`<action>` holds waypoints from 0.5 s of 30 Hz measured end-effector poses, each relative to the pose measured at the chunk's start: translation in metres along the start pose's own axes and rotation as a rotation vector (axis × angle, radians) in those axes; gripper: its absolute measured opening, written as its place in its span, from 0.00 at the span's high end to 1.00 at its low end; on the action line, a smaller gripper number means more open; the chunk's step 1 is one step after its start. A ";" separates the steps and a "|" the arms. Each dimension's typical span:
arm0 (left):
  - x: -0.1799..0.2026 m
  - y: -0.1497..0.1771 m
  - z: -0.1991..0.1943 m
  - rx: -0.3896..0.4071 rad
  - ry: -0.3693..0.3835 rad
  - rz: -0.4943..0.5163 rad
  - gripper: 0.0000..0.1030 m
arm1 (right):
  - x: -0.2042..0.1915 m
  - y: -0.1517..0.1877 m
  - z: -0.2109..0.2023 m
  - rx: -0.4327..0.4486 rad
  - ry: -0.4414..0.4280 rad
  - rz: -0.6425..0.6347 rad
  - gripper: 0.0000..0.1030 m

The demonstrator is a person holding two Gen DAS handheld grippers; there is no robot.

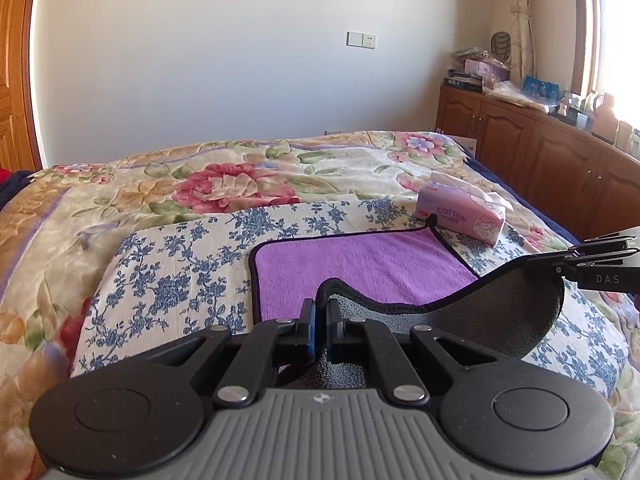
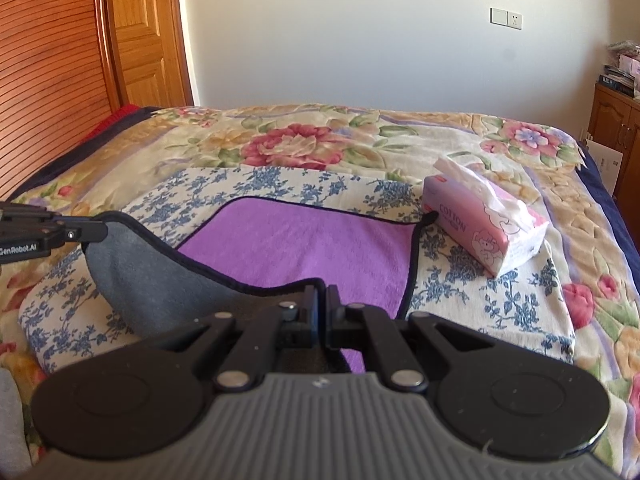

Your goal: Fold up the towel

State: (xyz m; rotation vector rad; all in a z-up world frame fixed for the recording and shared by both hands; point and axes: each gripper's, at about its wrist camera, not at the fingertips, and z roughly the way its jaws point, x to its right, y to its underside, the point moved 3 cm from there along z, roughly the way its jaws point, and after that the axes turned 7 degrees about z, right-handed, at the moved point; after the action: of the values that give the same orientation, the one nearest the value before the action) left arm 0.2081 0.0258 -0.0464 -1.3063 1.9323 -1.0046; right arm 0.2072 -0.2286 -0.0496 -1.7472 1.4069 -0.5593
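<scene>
Left tool (image 1: 321, 312) pinching towel (image 1: 360, 264) edge, lifted.

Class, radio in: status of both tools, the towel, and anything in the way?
Left tool and right tool both shut on purple, grey-backed, black-edged towel, near edge lifted. Far half flat on blue-flowered pillow. Pink cotton tissue pack touches far right corner.

Each camera sits just behind its own tool, low over the near edge of the bed (image 1: 120, 184), and looks forward along the closed fingers toward the far wall. The left tool (image 1: 320, 320) fills the bottom of its own view, the right tool (image 2: 322, 308) the bottom of its own. Each tool also shows at the side of the other's view. Both views share the towel (image 1: 360, 264) just ahead, the tissue pack (image 2: 484, 232) beyond and to the right, and the wall switch (image 1: 361, 39).
</scene>
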 end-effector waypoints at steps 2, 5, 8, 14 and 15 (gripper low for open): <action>-0.001 -0.002 0.002 0.002 -0.002 -0.001 0.95 | 0.001 -0.003 0.001 0.007 0.000 -0.003 0.96; -0.003 -0.004 0.006 0.004 -0.005 0.000 0.95 | 0.002 -0.007 0.004 0.015 -0.001 -0.009 0.96; -0.004 -0.007 0.010 0.007 -0.007 0.005 0.95 | 0.003 -0.010 0.006 0.023 -0.009 -0.016 0.96; -0.006 -0.013 0.015 0.016 -0.008 0.008 0.95 | 0.005 -0.017 0.009 0.040 -0.013 -0.030 0.96; -0.006 -0.014 0.016 0.017 -0.008 0.009 0.95 | 0.006 -0.018 0.009 0.043 -0.013 -0.032 0.96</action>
State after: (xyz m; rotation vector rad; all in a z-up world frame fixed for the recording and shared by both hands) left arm 0.2299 0.0246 -0.0430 -1.2898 1.9182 -1.0080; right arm 0.2269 -0.2302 -0.0411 -1.7391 1.3506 -0.5901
